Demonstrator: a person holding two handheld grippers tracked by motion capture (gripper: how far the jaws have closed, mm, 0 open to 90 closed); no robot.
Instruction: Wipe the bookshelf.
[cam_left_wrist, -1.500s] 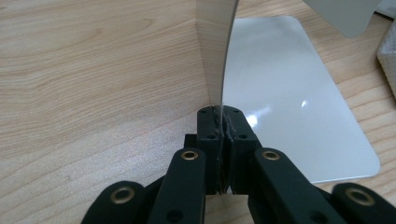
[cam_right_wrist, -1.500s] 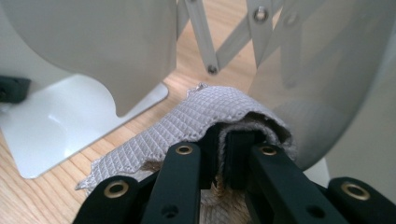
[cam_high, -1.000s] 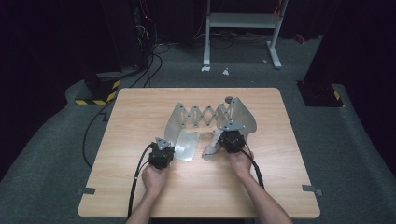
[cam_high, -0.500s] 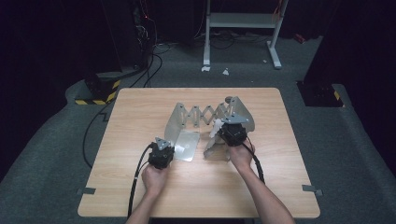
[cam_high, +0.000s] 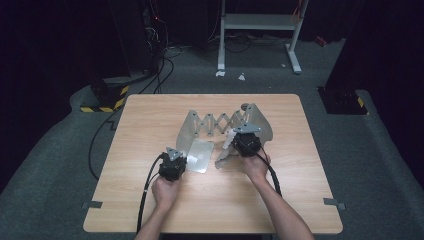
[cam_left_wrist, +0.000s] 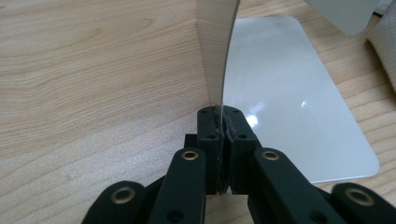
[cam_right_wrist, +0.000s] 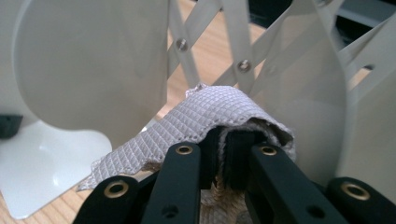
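My left gripper (cam_left_wrist: 223, 122) has its black jaws pressed together on the thin lower edge of the upright white metal end panel (cam_left_wrist: 215, 44), which rises straight ahead of the jaws; from above, that gripper (cam_high: 173, 165) sits at the near left corner of the white expanding bookend rack (cam_high: 220, 124). Just to the right of those jaws the rack's flat glossy white base plate (cam_left_wrist: 289, 93) lies on the pale wooden table (cam_high: 150, 120). My right gripper (cam_right_wrist: 226, 161) is clamped on a fold of grey waffle-weave cloth (cam_right_wrist: 196, 123), which drapes over the jaw tips and hangs down to their left. Beyond the cloth stand the rack's crossed white lattice bars (cam_right_wrist: 224, 42) with small rivets, a rounded white panel to the left and another white panel (cam_right_wrist: 303, 84) to the right. From above, my right gripper (cam_high: 247, 142) holds the cloth (cam_high: 226, 150) in front of the rack's right panel, well apart from my left gripper. A white desk frame (cam_high: 260, 30) stands on the grey floor past the table.
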